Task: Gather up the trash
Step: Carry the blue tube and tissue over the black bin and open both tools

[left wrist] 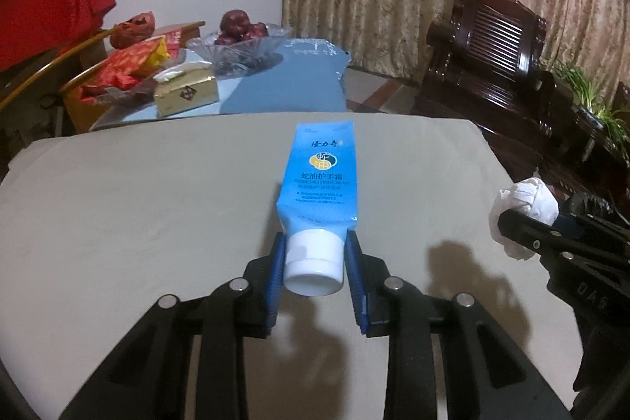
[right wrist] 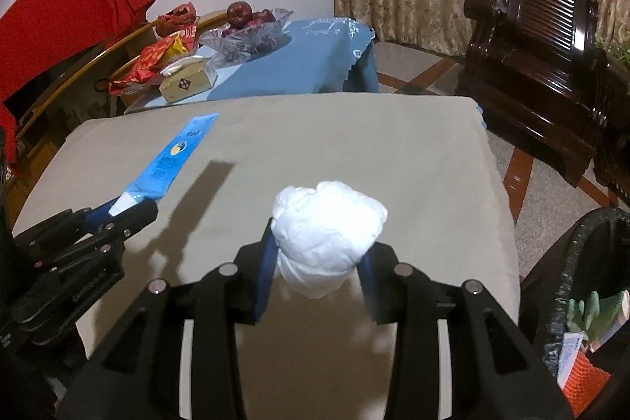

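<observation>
A blue hand-cream tube with a white cap is clamped by its cap in my left gripper, which is shut on it and holds it lifted over the beige table. The same tube shows at the left of the right wrist view, sticking out of the left gripper. A crumpled white tissue ball sits between the blue pads of my right gripper, shut on it above the table. That tissue ball and the right gripper appear at the right edge of the left wrist view.
A black-lined trash bin with packaging inside stands at the lower right beside the table. Beyond the table's far edge are a blue-clothed table with a glass fruit bowl, a gold tissue box and red snack bags. A dark wooden chair stands right.
</observation>
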The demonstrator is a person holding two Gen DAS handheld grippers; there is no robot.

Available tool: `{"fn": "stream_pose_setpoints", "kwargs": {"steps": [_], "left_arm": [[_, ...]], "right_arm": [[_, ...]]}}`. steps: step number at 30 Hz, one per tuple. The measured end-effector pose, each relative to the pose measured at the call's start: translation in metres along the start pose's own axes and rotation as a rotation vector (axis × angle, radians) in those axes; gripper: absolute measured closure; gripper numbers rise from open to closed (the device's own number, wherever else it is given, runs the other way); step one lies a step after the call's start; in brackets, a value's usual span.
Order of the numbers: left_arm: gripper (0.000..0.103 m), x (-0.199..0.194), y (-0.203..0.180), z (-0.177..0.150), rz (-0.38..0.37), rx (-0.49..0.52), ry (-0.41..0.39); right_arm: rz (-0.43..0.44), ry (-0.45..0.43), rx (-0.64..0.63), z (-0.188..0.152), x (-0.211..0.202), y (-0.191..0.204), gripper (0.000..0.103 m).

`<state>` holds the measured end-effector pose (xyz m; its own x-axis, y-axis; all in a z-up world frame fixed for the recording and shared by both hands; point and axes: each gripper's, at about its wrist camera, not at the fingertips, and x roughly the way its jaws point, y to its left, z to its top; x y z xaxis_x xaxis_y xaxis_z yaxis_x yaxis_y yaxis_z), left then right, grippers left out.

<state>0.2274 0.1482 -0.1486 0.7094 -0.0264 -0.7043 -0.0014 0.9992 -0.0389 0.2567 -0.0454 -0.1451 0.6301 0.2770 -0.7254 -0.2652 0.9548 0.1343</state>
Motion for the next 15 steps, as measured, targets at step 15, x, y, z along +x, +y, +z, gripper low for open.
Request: {"fn": "stream_pose_setpoints", "kwargs": {"steps": [15], "left_arm": [[0.073,-0.077,-0.011,-0.003,-0.016,-0.014,-0.062]], "right_arm": [[0.020,-0.099,-0.019,-0.007,-0.097,0.007,0.067]]}}
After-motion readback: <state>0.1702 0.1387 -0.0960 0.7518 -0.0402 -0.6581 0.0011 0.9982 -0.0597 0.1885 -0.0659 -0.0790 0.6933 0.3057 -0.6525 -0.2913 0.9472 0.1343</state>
